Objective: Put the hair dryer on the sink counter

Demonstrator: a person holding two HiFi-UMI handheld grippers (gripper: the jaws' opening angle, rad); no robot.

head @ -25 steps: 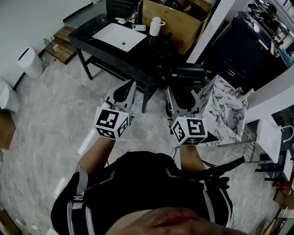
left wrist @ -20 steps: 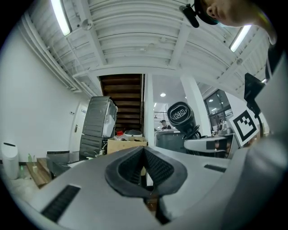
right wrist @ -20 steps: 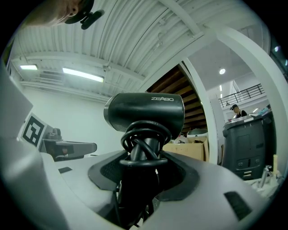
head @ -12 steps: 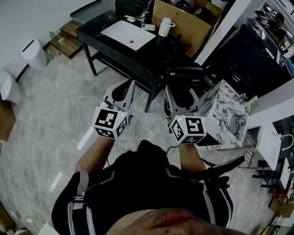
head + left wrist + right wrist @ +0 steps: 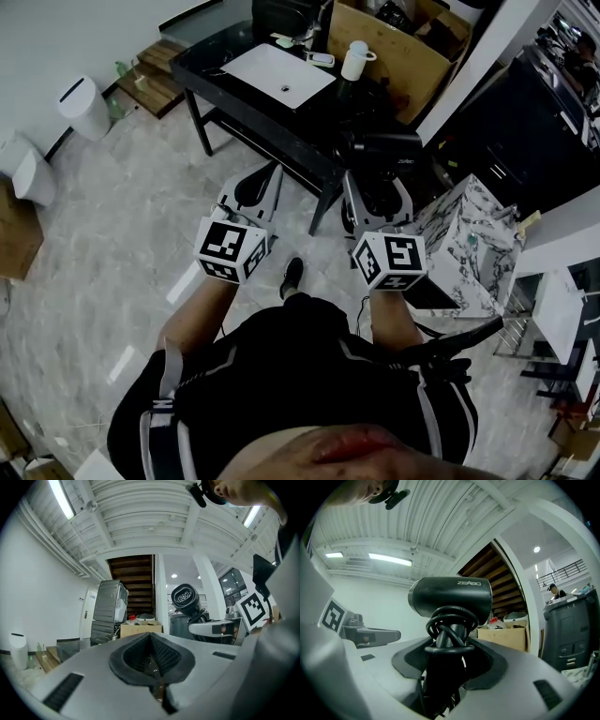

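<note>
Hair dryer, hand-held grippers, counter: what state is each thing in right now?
hair dryer: upright, held by its handle, not yet on the counter.
cord: coiled round the handle.
right hand-held gripper: shut on the hair dryer.
left hand-held gripper: shut, empty.
sink counter: no hair dryer on it.
cup: upright on the counter.

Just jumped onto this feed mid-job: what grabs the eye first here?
The black hair dryer, cord looped round its handle, stands upright, clamped in the right gripper. Ahead, the black sink counter carries a white basin and a white cup. The left gripper is shut, holding nothing.
</note>
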